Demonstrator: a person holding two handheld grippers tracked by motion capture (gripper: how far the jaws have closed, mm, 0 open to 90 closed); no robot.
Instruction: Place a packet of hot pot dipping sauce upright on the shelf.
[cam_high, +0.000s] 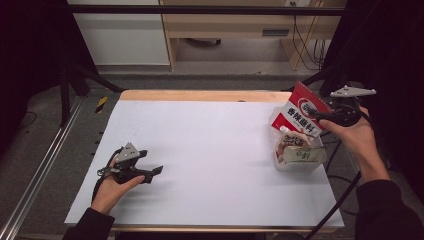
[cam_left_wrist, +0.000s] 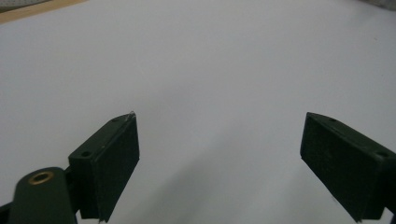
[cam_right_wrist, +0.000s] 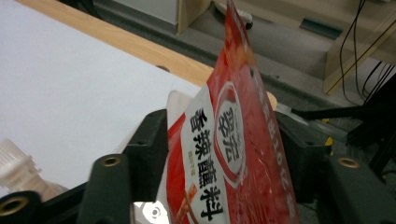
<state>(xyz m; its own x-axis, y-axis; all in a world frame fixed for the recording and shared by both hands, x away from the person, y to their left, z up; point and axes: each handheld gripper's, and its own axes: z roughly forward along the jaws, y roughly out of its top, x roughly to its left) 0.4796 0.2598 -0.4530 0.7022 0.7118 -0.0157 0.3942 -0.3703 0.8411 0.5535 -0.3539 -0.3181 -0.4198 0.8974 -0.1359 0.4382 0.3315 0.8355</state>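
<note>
A red and white seasoning packet (cam_high: 301, 111) (cam_right_wrist: 233, 140) stands tilted in a clear plastic tub (cam_high: 278, 161) at the right edge of the white table sheet. My right gripper (cam_high: 320, 117) (cam_right_wrist: 224, 129) is at the packet's upper right, held in a hand. Its jaws stand apart on either side of the packet, and the pads do not press it. My left gripper (cam_high: 153, 172) (cam_left_wrist: 219, 158) rests low over the sheet at the front left, open, with bare white sheet between its fingers.
The tub holds several other wrapped items and a white ribbed bottle cap (cam_right_wrist: 16, 164). The white sheet (cam_high: 210, 150) covers the table; a wooden strip (cam_high: 200, 95) runs along the far edge. Cabinets and cables stand beyond the table.
</note>
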